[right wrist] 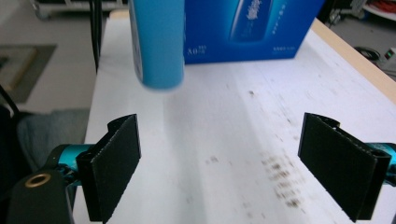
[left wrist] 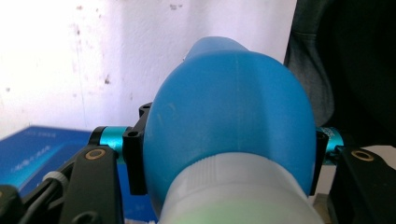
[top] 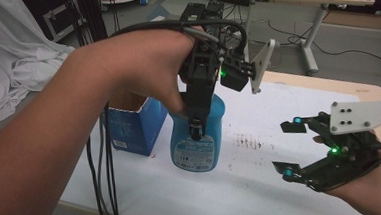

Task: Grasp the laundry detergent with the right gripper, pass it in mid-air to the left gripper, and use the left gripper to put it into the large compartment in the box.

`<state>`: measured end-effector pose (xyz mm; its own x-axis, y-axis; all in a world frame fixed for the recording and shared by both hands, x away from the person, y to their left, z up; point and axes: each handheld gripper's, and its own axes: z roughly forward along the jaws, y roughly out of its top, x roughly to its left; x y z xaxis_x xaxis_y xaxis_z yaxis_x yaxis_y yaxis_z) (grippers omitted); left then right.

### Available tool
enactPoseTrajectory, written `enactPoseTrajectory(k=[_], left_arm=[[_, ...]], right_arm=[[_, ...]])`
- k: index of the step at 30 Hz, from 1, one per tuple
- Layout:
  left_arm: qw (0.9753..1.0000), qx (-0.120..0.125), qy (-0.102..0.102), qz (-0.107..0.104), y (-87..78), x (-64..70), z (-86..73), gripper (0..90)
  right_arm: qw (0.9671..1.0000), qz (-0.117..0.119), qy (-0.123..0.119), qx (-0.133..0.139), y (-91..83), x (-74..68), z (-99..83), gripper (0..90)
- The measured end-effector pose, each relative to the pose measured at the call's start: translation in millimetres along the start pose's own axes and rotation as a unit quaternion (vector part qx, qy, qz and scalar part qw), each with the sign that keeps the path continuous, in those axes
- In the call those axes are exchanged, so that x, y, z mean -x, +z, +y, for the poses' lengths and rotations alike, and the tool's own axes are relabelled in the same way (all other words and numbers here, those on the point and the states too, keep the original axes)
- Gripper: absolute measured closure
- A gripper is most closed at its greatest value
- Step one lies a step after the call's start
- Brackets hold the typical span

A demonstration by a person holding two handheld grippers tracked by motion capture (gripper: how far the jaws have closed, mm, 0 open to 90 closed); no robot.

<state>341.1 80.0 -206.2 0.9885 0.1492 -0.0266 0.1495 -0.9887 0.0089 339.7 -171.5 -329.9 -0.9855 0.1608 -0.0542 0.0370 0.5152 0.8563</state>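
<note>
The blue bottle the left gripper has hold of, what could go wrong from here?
1. The left gripper clamps the blue bottle on its smooth, rounded body, so it might slip or swing.
2. In the right gripper view the bottle's base seems to hang off the table; a lost grip would probably drop it.
3. The open blue box stands close beside it and could get knocked.
The right gripper is open and apart, giving no support.
</note>
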Motion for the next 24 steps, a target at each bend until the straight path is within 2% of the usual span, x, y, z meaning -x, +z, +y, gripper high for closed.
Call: enactPoseTrajectory(k=[2,3,6,7,8,14,15,16,17,21,23,24], left_arm=[[0.9999,-0.004,-0.014,-0.003,-6.5,-4.6,-3.9,38.2],[0.9998,-0.006,-0.021,-0.002,-10.0,-6.9,-5.6,38.2],[0.9993,-0.009,-0.037,0.0,-21.3,-13.9,-11.2,38.2],[0.9993,-0.009,-0.037,0.0,-21.3,-13.9,-11.2,38.2],[0.9989,-0.008,-0.046,0.002,-29.4,-18.4,-15.3,38.2],[0.9959,0.004,-0.09,-0.004,-59.9,-31.5,-29.6,38.1],[0.9959,0.004,-0.09,-0.004,-59.9,-31.5,-29.6,38.1],[0.9945,0.01,-0.104,-0.006,-72.1,-35.1,-36.1,38.1],[0.9933,0.014,-0.114,-0.008,-78.3,-37.0,-39.7,38.1],[0.9877,0.028,-0.154,-0.007,-99.2,-42.7,-54.6,38.1],[0.9828,0.038,-0.181,-0.005,-107.9,-47.1,-62.8,38.0],[0.9788,0.04,-0.201,-0.006,-110.1,-49.1,-66.0,38.0]], right_arm=[[0.9999,-0.006,-0.003,-0.015,-7.1,2.7,2.8,8.1],[0.9997,-0.009,-0.006,-0.021,-8.9,3.7,3.8,1.5],[0.9979,-0.024,-0.015,-0.058,-15.3,6.7,8.8,1.3],[0.9979,-0.024,-0.015,-0.058,-15.3,6.7,8.8,1.3],[0.997,-0.025,-0.023,-0.07,-20.2,8.1,12.9,1.0],[0.9916,-0.029,-0.032,-0.122,-30.1,15.1,23.1,0.5],[0.9916,-0.029,-0.032,-0.122,-30.1,15.1,23.1,0.5],[0.9905,-0.031,-0.034,-0.129,-32.0,16.2,25.0,0.5],[0.9882,-0.037,-0.04,-0.143,-36.4,17.5,29.1,0.5],[0.9846,-0.042,-0.047,-0.163,-43.6,19.2,36.1,0.5],[0.9834,-0.044,-0.048,-0.169,-45.8,19.8,38.2,0.5],[0.9829,-0.044,-0.05,-0.172,-46.5,20.3,39.3,0.5]])
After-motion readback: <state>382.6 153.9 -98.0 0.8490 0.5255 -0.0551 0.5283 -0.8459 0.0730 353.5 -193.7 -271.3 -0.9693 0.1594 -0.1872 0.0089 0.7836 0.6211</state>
